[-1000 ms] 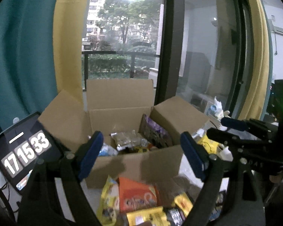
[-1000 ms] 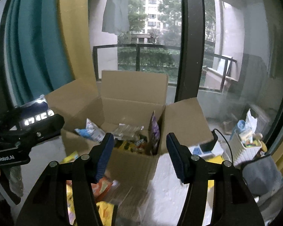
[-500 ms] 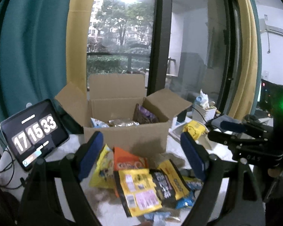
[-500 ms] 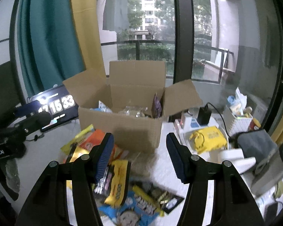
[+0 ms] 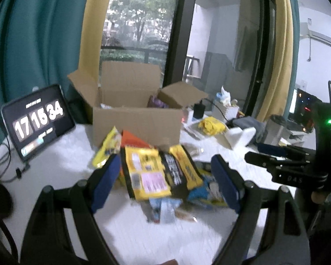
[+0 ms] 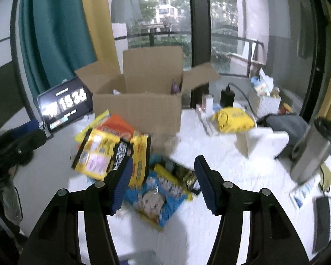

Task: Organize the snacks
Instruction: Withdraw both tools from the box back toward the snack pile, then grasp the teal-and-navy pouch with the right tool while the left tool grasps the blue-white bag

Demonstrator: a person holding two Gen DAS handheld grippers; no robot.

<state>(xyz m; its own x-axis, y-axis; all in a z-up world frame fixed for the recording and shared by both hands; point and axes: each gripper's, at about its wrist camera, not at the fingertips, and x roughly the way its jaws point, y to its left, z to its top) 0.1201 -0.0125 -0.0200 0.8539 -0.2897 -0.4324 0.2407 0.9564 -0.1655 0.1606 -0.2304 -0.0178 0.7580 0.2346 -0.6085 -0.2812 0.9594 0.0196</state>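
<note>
Two grippers over white table: left gripper, blue pads apart, nothing between them, poised above snack pile; right gripper, blue pads likewise apart and empty, above same pile from other side, also visible at right edge of left wrist view. One cardboard box, flaps up, standing at back of table before dark window frame; purple packet upright inside against right wall, other contents too hidden to tell. Loose snacks heaped on table directly in front of box, touching or just short of its front wall: large yellow packet with pink label panel, uppermost; black and yellow packet just beside it to right, overlapping; orange packet behind, partly covered; yellow packet at left of heap, leaning toward box; blue packet with cartoon face nearest the grippers, between right gripper pads in right wrist view but lying flat on table, not gripped; small dark and gold packet beside it. Tablet propped at left of box, showing clock digits. Yellow bag well apart to right, near white charger block and black plug. White basket of small items further right. Grey cloth and metal flask at far right. Both views motion-blurred
</note>
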